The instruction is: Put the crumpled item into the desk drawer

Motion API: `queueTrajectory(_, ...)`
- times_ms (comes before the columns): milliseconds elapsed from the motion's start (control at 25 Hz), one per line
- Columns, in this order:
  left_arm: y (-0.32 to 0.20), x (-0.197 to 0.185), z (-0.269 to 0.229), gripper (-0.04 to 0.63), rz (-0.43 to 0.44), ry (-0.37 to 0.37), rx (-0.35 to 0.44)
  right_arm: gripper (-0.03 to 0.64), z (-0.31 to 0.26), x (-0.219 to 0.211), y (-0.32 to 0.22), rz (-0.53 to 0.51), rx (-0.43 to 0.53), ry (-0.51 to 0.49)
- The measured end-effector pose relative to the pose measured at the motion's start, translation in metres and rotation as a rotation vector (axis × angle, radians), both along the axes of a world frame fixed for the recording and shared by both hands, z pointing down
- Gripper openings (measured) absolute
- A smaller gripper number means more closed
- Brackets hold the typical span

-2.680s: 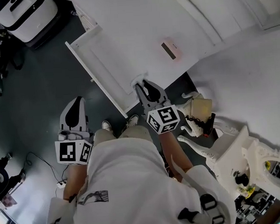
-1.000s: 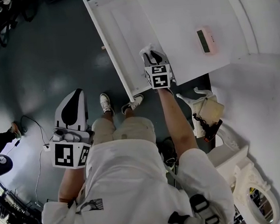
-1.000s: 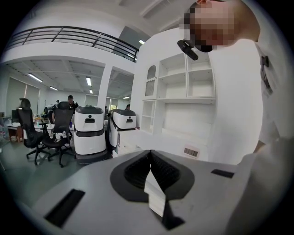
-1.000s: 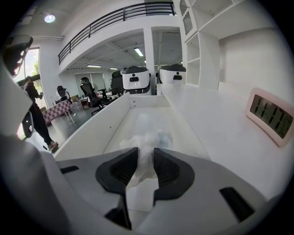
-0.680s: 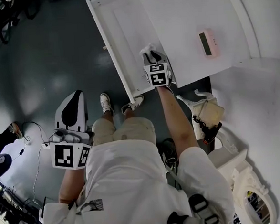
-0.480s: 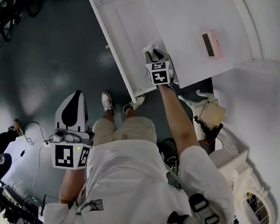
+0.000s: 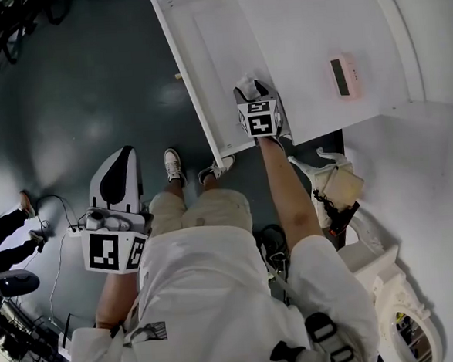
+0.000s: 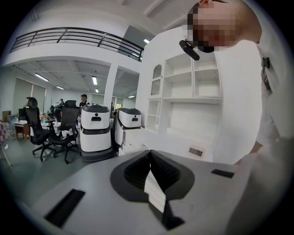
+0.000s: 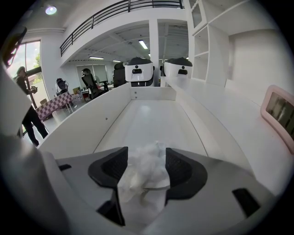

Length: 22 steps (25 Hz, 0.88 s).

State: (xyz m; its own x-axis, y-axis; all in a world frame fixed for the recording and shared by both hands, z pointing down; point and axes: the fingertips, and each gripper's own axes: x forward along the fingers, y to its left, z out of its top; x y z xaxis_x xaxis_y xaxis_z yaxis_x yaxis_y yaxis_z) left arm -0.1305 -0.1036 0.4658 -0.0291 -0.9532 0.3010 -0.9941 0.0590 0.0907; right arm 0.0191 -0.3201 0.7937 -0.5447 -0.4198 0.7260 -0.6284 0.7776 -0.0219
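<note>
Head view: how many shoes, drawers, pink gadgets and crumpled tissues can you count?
Shoes: 2
Drawer: 1
Pink gadget: 1
Crumpled tissue: 1
Total: 5

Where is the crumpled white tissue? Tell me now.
The crumpled white tissue sits between the right gripper's jaws, which have just been opening, at the open white drawer's end nearest the person, upper centre in the head view.

Bright, even under ceiling strips [image 8: 43, 77] — desk [image 7: 302, 39] near glare, floor [image 7: 88, 85] dim with pale sheen. Heavily bowed, black-cornered in gripper views; soft up close.
</note>
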Motion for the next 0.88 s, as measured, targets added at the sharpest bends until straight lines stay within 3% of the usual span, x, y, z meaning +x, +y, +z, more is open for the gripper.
queueTrajectory(160,-0.002,-0.002,-0.002,0.015,0.013,0.01,0.01,0.31,-0.008,-0.006,0.005,-0.015,0.006,-0.007)
queueTrajectory(400,-0.001,-0.012,-0.015,0.015,0.054,0.022,0.05,0.318,-0.032,-0.02,0.02,-0.027,0.036,-0.023)
queueTrajectory(600,-0.004,-0.016,-0.028,0.015,0.112,0.038,0.091,0.252,-0.056,-0.021,0.034,-0.007,0.056,-0.026)
queueTrajectory(880,-0.005,-0.028,-0.047,0.015,0.199,0.062,0.142,0.155,-0.093,-0.005,0.052,0.111,0.068,-0.035)
